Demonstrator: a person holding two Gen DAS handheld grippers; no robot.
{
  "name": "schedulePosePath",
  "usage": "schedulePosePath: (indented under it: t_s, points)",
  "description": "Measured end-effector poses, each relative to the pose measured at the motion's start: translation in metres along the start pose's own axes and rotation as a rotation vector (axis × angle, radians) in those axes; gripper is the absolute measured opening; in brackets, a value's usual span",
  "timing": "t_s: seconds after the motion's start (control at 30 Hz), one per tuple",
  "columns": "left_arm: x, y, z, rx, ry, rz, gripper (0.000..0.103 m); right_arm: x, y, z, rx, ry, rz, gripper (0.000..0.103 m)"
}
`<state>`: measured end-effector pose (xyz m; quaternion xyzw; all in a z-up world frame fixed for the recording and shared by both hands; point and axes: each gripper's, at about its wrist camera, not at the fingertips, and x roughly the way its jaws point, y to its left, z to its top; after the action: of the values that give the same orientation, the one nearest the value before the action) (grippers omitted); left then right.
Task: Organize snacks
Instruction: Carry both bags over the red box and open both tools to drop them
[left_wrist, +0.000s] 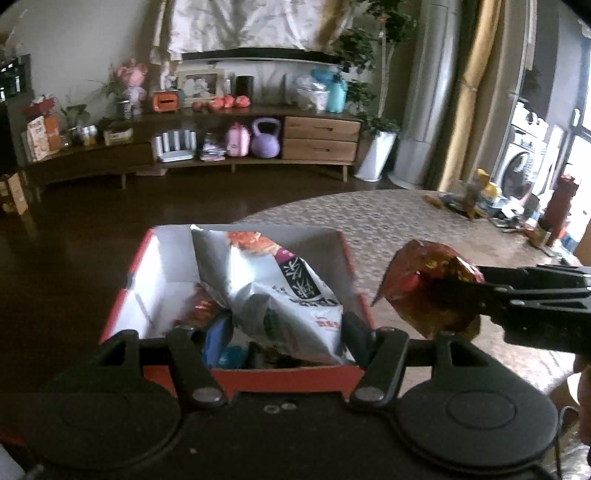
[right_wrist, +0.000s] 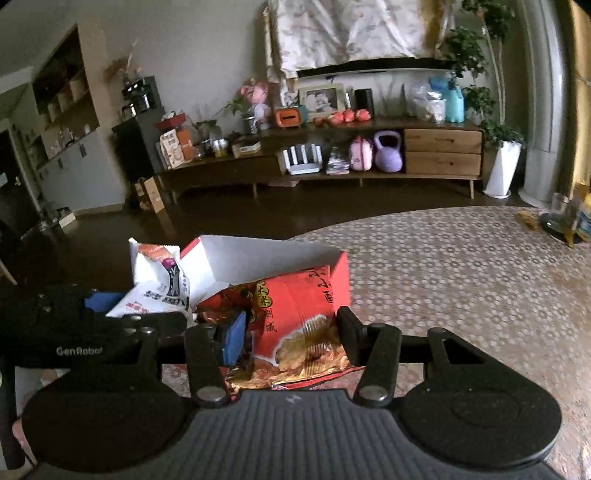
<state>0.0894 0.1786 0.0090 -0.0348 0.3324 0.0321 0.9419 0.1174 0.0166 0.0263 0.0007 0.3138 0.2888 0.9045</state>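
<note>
Left wrist view: the left gripper (left_wrist: 280, 332) clamps a white snack bag (left_wrist: 273, 291) standing in the red cardboard box (left_wrist: 236, 380) on the patterned table (left_wrist: 406, 221). Right wrist view: the right gripper (right_wrist: 291, 339) grips a red rice-cracker packet (right_wrist: 295, 325) just beside the box.

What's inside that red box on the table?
In the red box, a white snack bag leans between the left gripper fingers; something blue sits beneath. Whatever is deeper is covered.
</note>
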Motion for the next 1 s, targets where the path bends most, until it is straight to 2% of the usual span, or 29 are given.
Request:
schedulePosePath:
  t_s: [0.3,0.53,1.0]
  points:
    - [0.025,0.049,0.006,-0.031,0.035,0.088,0.063,0.046,0.032,0.008,-0.049,0.036,0.014,0.051]
    - [0.054,0.072,0.003,-0.039,0.086,0.117,0.063,0.086,0.043,0.008,-0.09,0.087,0.004,0.051]
    - [0.101,0.078,-0.004,-0.015,0.16,0.125,0.063,0.139,0.042,-0.003,-0.17,0.166,-0.01,0.052]
